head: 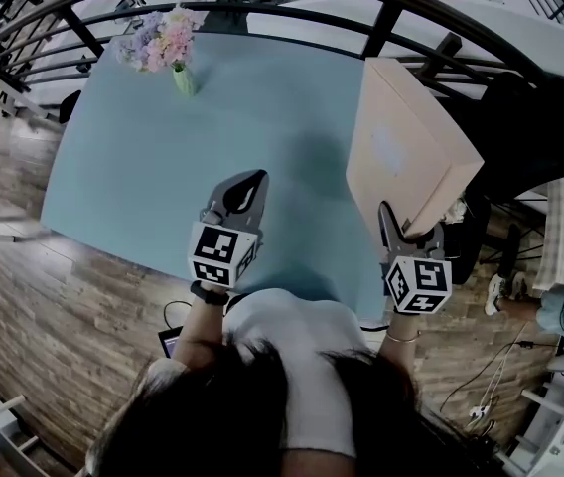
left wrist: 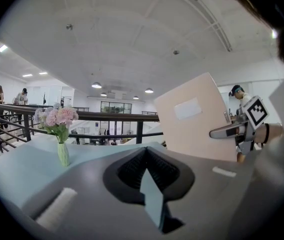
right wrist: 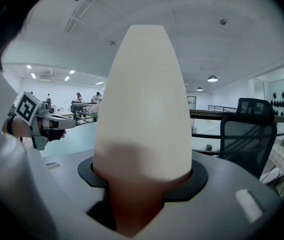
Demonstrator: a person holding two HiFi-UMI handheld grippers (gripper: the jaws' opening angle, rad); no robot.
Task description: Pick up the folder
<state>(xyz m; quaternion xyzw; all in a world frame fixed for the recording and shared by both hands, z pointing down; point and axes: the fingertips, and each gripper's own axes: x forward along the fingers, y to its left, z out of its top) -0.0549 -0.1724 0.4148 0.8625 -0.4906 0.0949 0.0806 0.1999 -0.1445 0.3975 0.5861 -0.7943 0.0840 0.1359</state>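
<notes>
My R claw point(head: 393, 229) grips the beige folder point(head: 406, 142) by its near edge, so it stands tilted up by the tabletop point(head: 153, 157); L claw point(head: 245, 189) closed, empty, kept clear.

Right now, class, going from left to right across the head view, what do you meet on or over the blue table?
vase of flowers → left gripper → folder

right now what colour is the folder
The folder is pale peach; best in left gripper view.
</notes>
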